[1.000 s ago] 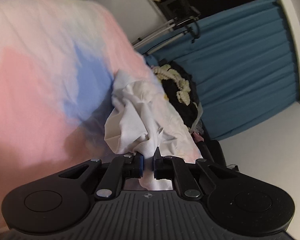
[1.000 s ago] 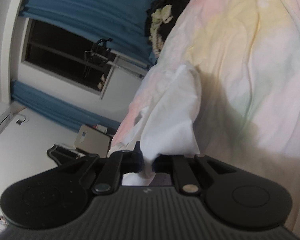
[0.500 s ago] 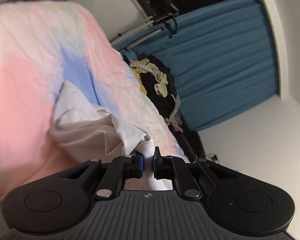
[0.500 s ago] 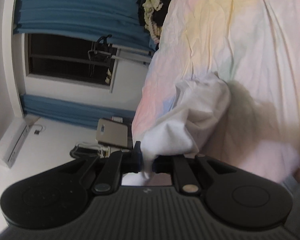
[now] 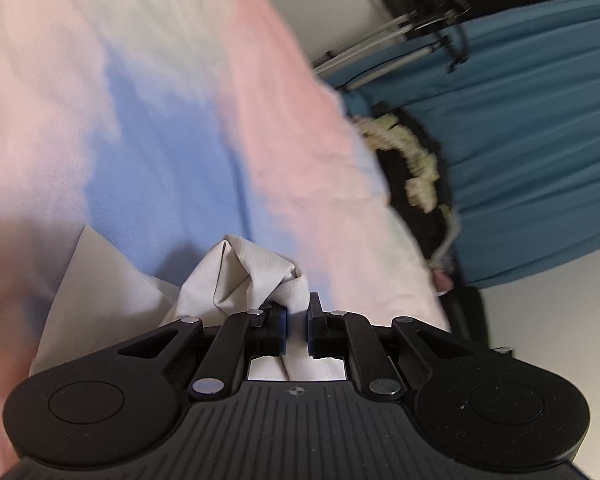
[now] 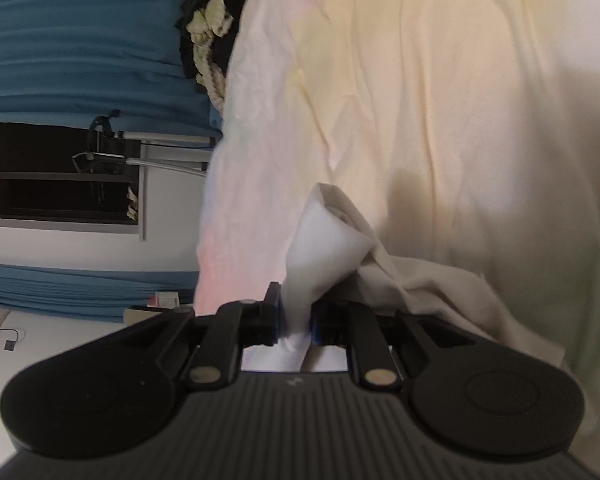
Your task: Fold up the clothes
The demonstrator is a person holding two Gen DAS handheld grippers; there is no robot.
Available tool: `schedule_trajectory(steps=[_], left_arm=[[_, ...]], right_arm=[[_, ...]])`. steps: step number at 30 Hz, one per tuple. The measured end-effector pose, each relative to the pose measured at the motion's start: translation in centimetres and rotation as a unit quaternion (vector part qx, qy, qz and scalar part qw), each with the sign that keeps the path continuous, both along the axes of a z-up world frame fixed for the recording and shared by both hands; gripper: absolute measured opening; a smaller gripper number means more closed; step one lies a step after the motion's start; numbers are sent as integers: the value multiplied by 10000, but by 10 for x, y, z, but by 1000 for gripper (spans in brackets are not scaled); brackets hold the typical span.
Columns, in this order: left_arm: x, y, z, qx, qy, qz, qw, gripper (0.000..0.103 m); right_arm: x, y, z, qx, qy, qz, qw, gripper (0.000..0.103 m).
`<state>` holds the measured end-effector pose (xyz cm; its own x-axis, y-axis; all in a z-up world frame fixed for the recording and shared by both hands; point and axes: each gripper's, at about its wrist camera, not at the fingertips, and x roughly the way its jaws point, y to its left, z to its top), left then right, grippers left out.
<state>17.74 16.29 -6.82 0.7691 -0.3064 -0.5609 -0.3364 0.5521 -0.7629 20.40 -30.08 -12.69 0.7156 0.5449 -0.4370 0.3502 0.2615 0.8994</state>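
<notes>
A white garment [image 5: 244,272] lies crumpled on a pastel bedsheet [image 5: 160,120] of pink, blue and white. My left gripper [image 5: 297,312] is shut on a bunched corner of it, low over the sheet. In the right wrist view the same white garment [image 6: 324,248] rises in a fold from my right gripper [image 6: 296,312], whose pads pinch the cloth. The rest of the garment trails right over the pale yellow part of the bedsheet [image 6: 440,100]. Both views are motion-blurred.
A dark pile of clothes with cream ruffles [image 5: 412,168] sits at the bed's far end, also the dark pile [image 6: 208,32] in the right view. Behind it hang blue curtains [image 5: 540,140] and a metal rack [image 6: 160,160] by a dark window.
Both grippers came down toward the bed with the garment still pinched. The cloth, earlier hanging and spread, now bunches close to the jaws on the sheet. The right view has rolled.
</notes>
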Motion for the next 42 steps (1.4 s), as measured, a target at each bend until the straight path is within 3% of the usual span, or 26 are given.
schedule_trajectory(steps=[4, 8, 9, 13, 15, 17, 20, 21, 23, 26, 33, 37, 39, 42], left_arm=[[15, -4, -11, 265, 27, -141, 9995, 12], [17, -10, -6, 569, -93, -261, 9980, 14], [17, -10, -4, 562, -106, -295, 9979, 17], [7, -12, 5, 613, -395, -362, 9967, 50], [-3, -20, 18, 979, -652, -418, 9922, 54], [-14, -33, 31, 1523, -925, -500, 9827, 59], [-28, -56, 44, 2179, -1317, -743, 9642, 64], [-31, -64, 45, 2320, -1373, -868, 9591, 64], [-36, -79, 43, 2607, -1398, -1111, 9488, 64], [-36, -98, 32, 2921, -1275, -1390, 9376, 64], [-12, -119, 5, 3509, -950, -1448, 9203, 64], [-4, -107, -2, 3494, -809, -1316, 9242, 64], [-3, -102, 0, 3437, -804, -1268, 9270, 64], [-7, -102, 5, 3519, -862, -1267, 9234, 64]], right_arm=[[11, -7, -31, 184, 46, 99, 9998, 11], [11, -7, -20, -103, -149, 369, 9992, 16], [10, -7, -16, -194, -232, 448, 9985, 23], [5, -2, 8, -739, -798, 807, 9908, 46], [0, 6, 24, -1168, -1182, 1042, 9806, 60], [-8, 17, 40, -1636, -1603, 1238, 9655, 61], [-26, 40, 56, -2485, -2204, 1504, 9311, 59], [-33, 49, 60, -2790, -2363, 1613, 9167, 52], [-41, 65, 61, -3230, -2589, 1844, 8914, 37], [-49, 84, 58, -3647, -2792, 2112, 8628, 34], [-11, 109, 41, -4065, -2816, 2313, 8378, 34], [1, 102, 29, -4384, -2460, 2198, 8360, 33], [4, 90, 25, -4447, -2285, 2083, 8406, 20], [3, 74, 27, -4621, -2171, 1854, 8396, 20]])
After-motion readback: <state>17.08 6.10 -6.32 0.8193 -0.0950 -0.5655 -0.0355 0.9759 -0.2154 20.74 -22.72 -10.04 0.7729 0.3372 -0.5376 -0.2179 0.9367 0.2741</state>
